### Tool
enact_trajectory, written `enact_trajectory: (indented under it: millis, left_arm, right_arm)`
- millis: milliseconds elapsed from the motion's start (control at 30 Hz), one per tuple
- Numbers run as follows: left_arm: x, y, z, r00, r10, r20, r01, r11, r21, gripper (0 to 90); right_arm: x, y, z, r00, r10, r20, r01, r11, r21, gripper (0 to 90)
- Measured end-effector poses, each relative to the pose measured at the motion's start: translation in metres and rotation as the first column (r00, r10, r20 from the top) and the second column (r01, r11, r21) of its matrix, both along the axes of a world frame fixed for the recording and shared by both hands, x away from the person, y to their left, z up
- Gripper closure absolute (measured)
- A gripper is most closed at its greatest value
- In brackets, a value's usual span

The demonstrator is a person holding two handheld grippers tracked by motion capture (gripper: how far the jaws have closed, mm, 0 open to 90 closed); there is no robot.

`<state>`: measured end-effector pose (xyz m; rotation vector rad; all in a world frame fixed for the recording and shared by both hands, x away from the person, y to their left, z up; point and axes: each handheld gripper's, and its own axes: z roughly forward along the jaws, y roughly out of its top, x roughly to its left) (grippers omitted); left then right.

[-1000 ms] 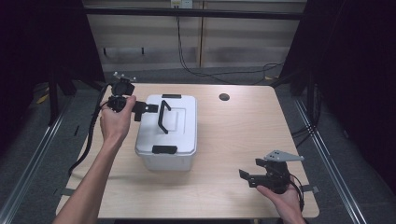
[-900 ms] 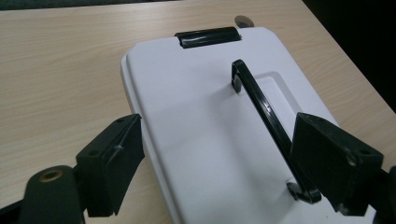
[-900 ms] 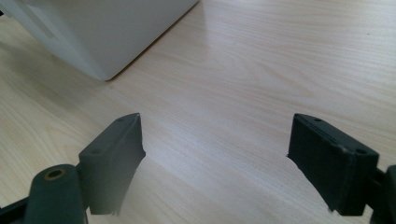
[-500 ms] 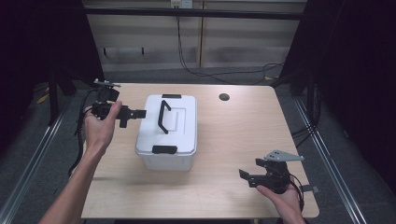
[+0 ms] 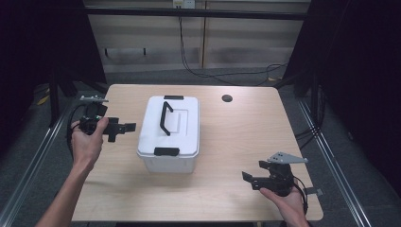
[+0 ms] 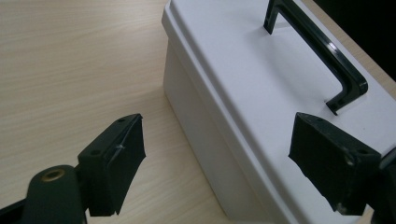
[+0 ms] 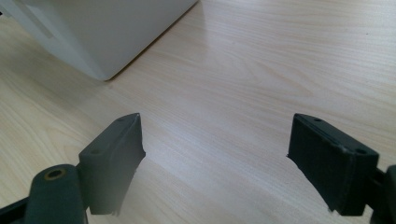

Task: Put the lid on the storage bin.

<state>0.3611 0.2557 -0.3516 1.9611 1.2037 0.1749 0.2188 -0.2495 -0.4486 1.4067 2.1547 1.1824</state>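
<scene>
Left gripper (image 5: 124,127) hovers beside the white box (image 5: 169,135), jaws spread, box edge and handle (image 6: 317,51) just ahead. Looks like an approach; next, close in. Right gripper (image 5: 249,179) idles wide open.

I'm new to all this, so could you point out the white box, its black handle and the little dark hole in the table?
white box (image 5: 170,156), high view, on its near front wall.
black handle (image 5: 165,118), high view, on the long bar.
dark hole (image 5: 227,98), high view, at its middle.
</scene>
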Motion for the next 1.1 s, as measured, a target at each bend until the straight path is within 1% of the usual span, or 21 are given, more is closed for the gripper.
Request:
enact_trajectory:
  millis: [67,100,233,267,400,433,467,600,633,667,700,733,767,800,833,900,967,1000,1033,1067,1100]
  left_arm:
    - [-0.003,0.005,-0.005,1.0,0.006,0.001,-0.006,0.9999,0.013,17.7]
    - [-0.004,0.007,-0.008,1.0,0.005,-0.001,-0.005,0.9999,0.012,17.7]
    - [-0.01,0.018,-0.02,0.9997,0.008,-0.024,-0.008,0.9996,0.029,17.5]
    - [-0.011,0.021,-0.023,0.9994,0.011,-0.032,-0.011,0.9997,0.023,17.5]
    - [-0.017,0.032,-0.03,0.9994,0.014,-0.032,-0.013,0.9993,0.034,17.5]
    - [-0.019,0.033,-0.032,0.9992,0.018,-0.035,-0.017,0.9994,0.03,17.5]
    - [-0.022,0.035,-0.034,0.9994,0.008,-0.034,-0.007,0.9995,0.032,17.5]
    - [-0.031,0.038,-0.043,0.9995,-0.007,-0.03,0.009,0.9967,0.08,17.5]
    - [-0.034,0.038,-0.045,0.9997,-0.015,-0.02,0.017,0.994,0.108,18.0]
    - [-0.038,0.037,-0.047,0.9999,-0.008,-0.008,0.009,0.9896,0.143,19.4]
    - [-0.039,0.038,-0.049,0.9999,-0.008,-0.007,0.009,0.989,0.148,19.9]
    - [-0.041,0.039,-0.051,0.9999,-0.007,-0.01,0.008,0.9907,0.136,19.9]
    - [-0.043,0.04,-0.053,0.9996,-0.017,-0.02,0.02,0.9924,0.121,19.8]
    - [-0.045,0.041,-0.055,0.9994,-0.023,-0.026,0.026,0.992,0.124,19.8]
    - [-0.047,0.042,-0.056,0.9997,-0.014,-0.022,0.017,0.991,0.133,19.8]
    - [-0.052,0.043,-0.059,0.9994,-0.026,-0.021,0.029,0.9888,0.146,19.8]
    - [-0.055,0.045,-0.064,0.999,-0.031,-0.031,0.035,0.985,0.169,19.8]
    - [-0.057,0.045,-0.067,0.9991,-0.033,-0.027,0.037,0.9855,0.166,19.8]
    - [-0.058,0.046,-0.07,0.9987,-0.035,-0.037,0.04,0.9864,0.159,19.8]
    - [-0.059,0.046,-0.074,0.997,-0.055,-0.054,0.062,0.9859,0.155,19.9]
    - [-0.06,0.046,-0.076,0.9965,-0.063,-0.055,0.071,0.9854,0.155,19.9]
  right_arm:
    - [0.0,0.0,0.0,1.0,-0.001,-0.001,0.001,1.0,0.001,17.3]
    - [0.0,0.0,0.0,1.0,-0.001,-0.001,0.001,1.0,0.0,17.3]
    - [0.0,0.0,0.0,1.0,0.0,-0.001,0.0,1.0,0.001,17.3]
    - [0.0,0.0,0.0,1.0,-0.001,-0.002,0.001,1.0,0.001,17.3]
    - [0.0,0.0,0.0,1.0,-0.002,-0.002,0.002,1.0,0.001,17.3]
    - [0.0,0.0,0.0,1.0,-0.001,-0.002,0.001,1.0,0.002,17.3]
    - [0.001,0.0,0.0,1.0,-0.001,-0.002,0.001,1.0,0.002,17.3]
    - [0.001,-0.001,-0.001,1.0,-0.001,-0.003,0.001,1.0,0.003,17.3]
    - [0.001,-0.001,-0.001,1.0,-0.002,-0.004,0.002,1.0,0.003,17.3]
    - [0.001,-0.001,0.0,1.0,-0.001,-0.003,0.001,1.0,0.004,17.3]
    - [0.001,-0.001,-0.001,1.0,-0.001,-0.003,0.001,1.0,0.004,17.3]
    - [0.001,0.0,-0.001,1.0,-0.001,-0.005,0.001,1.0,0.003,17.3]
    - [0.001,0.0,-0.001,1.0,-0.003,-0.008,0.003,1.0,0.003,17.3]
    - [0.001,0.0,-0.001,1.0,-0.002,-0.006,0.002,1.0,0.003,17.3]
    - [0.001,0.0,-0.001,1.0,-0.001,-0.004,0.001,1.0,0.003,17.3]
    - [0.001,0.0,-0.001,1.0,-0.001,-0.006,0.001,1.0,0.001,17.3]
    - [0.001,0.0,-0.001,1.0,-0.002,-0.007,0.002,1.0,0.001,17.3]
    - [0.001,0.0,-0.001,1.0,-0.001,-0.006,0.001,1.0,0.001,17.3]
    - [0.001,0.001,-0.001,1.0,-0.001,-0.004,0.001,1.0,0.001,17.3]
    - [0.001,0.001,-0.001,1.0,-0.003,-0.002,0.003,1.0,0.002,17.3]
    - [0.001,0.001,-0.001,1.0,-0.003,0.001,0.003,1.0,0.003,17.3]
